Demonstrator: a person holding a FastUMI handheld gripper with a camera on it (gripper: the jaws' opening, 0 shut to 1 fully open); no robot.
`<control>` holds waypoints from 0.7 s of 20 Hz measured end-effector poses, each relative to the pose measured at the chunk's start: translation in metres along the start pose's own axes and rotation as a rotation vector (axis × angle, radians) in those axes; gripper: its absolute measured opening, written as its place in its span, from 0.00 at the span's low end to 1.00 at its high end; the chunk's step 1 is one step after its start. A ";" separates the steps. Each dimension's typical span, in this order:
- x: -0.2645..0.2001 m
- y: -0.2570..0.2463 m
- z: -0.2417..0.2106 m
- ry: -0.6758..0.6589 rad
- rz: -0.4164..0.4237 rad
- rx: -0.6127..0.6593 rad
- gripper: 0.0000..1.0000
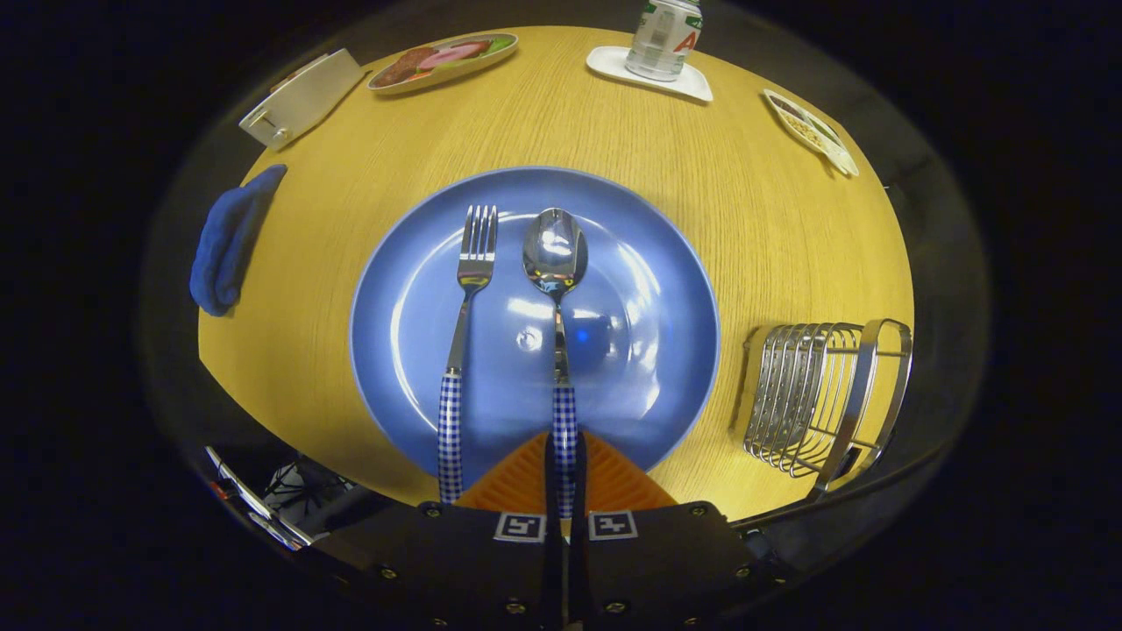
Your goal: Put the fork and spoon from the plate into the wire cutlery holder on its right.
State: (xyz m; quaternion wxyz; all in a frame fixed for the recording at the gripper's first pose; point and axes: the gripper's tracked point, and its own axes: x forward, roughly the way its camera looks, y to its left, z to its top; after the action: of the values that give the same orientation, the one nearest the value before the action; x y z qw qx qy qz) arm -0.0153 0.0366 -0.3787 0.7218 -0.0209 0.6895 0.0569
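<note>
Gripper (pixel 565 473) pinches the spoon (pixel 556 263) handle on the plate (pixel 666 289); fork (pixel 463 350) untouched. Next, I judge: lift, carry to holder (pixel 820 394) at 3 o'clock.

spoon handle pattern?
Blue-and-white check, gripper view: spoon handle sits between the shut jaws of the gripper.

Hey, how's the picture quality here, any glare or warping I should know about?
Gripper view: strong fisheye bending, so the round table bulges and the wire cutlery holder leans; bright lamp glare on the blue plate and the spoon bowl; the fork stays sharp; the gripper jaws look closed on the spoon's checked handle.
</note>
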 end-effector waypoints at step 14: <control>-0.037 -0.019 -0.012 0.034 0.000 -0.140 0.04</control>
State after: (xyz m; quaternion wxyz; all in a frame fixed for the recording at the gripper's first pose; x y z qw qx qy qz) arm -0.0264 0.0143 -0.3438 0.7067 -0.0726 0.6960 0.1046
